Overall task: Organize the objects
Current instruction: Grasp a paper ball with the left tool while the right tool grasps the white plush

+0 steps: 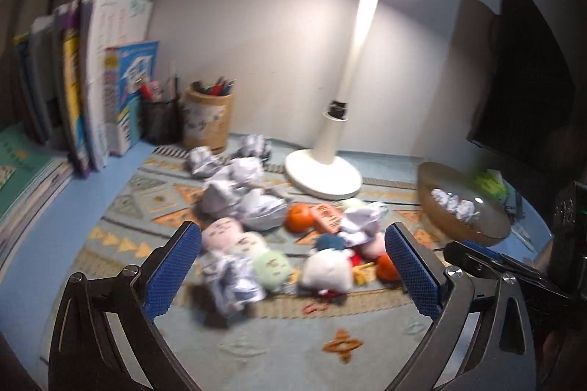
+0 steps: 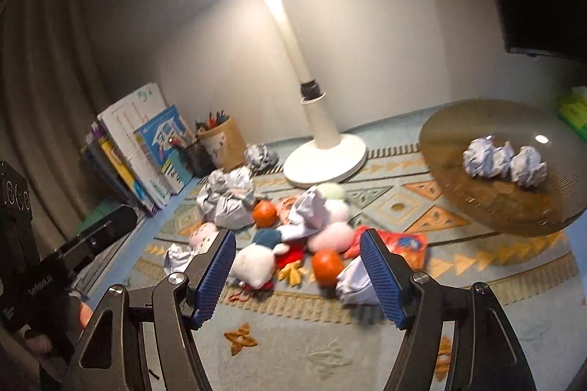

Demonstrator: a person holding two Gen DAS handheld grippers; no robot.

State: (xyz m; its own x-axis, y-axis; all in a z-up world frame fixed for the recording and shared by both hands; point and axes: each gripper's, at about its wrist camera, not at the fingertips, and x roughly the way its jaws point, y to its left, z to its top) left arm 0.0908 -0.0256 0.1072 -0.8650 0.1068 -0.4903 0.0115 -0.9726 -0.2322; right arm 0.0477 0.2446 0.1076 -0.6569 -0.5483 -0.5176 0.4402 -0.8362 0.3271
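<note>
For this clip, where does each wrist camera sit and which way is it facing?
Left wrist: behind the open left gripper, angled down at the toy pile, books at left; the right gripper's tip shows at right.
Right wrist: behind the open right gripper, angled down at the same pile, glass bowl at right; the left gripper body and a hand show at left.
Shared: desk lamp, pen cups, crumpled paper balls, oranges.
</note>
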